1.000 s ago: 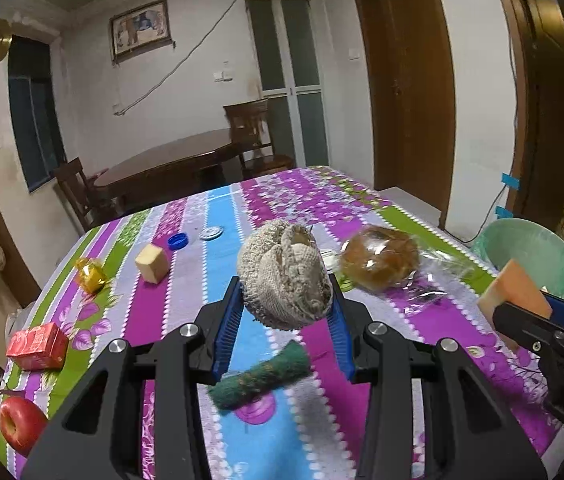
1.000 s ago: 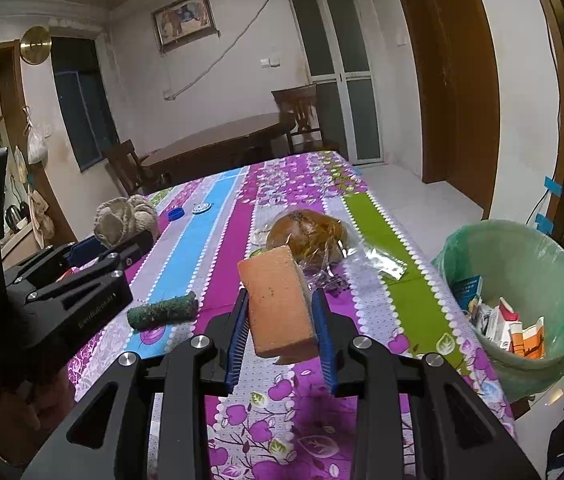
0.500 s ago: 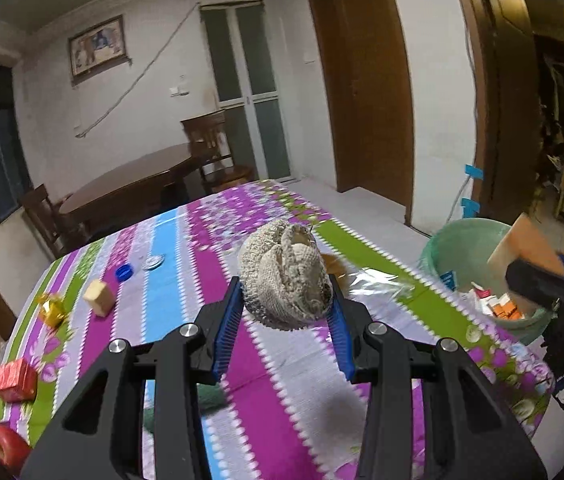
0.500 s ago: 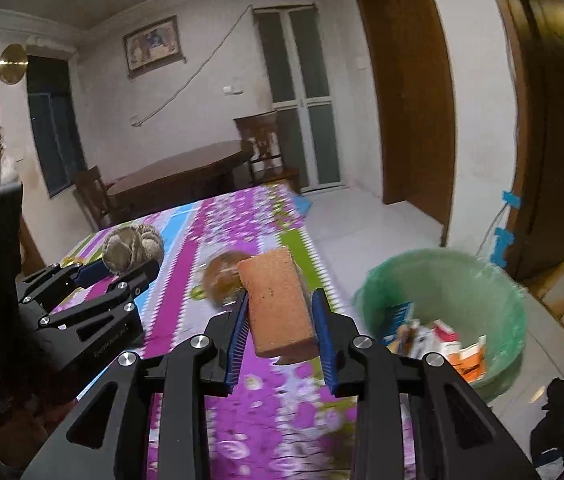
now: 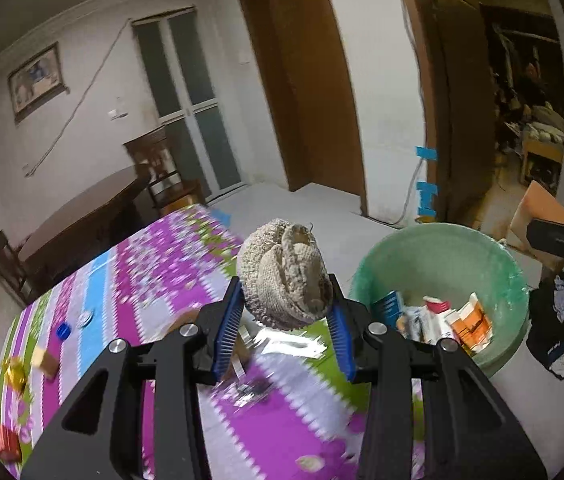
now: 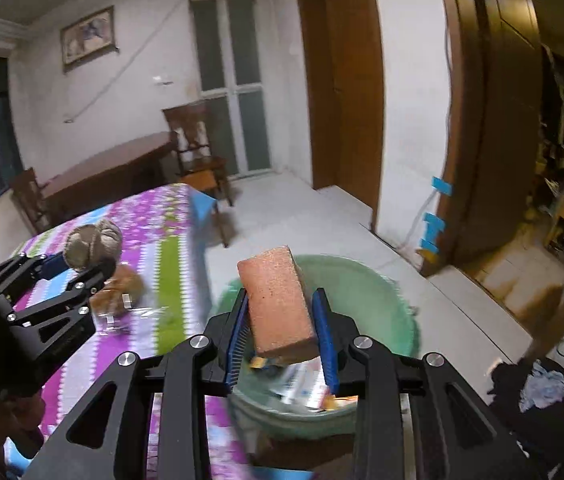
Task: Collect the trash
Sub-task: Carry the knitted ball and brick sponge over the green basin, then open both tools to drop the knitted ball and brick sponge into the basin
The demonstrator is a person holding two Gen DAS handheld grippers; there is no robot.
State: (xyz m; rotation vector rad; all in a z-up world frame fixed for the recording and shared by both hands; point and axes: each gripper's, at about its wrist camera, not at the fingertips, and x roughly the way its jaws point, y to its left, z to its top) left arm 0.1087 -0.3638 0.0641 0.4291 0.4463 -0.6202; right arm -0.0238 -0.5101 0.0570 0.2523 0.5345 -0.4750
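Both loads are being carried to the bin [image 5: 438, 256], right of the table [image 5: 154, 264]. The left gripper [image 5: 286, 312] is clamped on a rag ball [image 5: 282, 272]; the right gripper [image 6: 282, 320] clamps a sponge [image 6: 278, 300] above the bin. Next step, probably: open over it.

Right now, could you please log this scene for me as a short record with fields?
left tongs: shut on the knitted cloth ball, held over the table edge
right tongs: shut on the orange sponge block, held above the bin
bin: green, on the floor beside the table, already holding cartons and wrappers
table: striped floral cloth; blue bottle cap and bagged bread lie on it
step pending: neither item released yet
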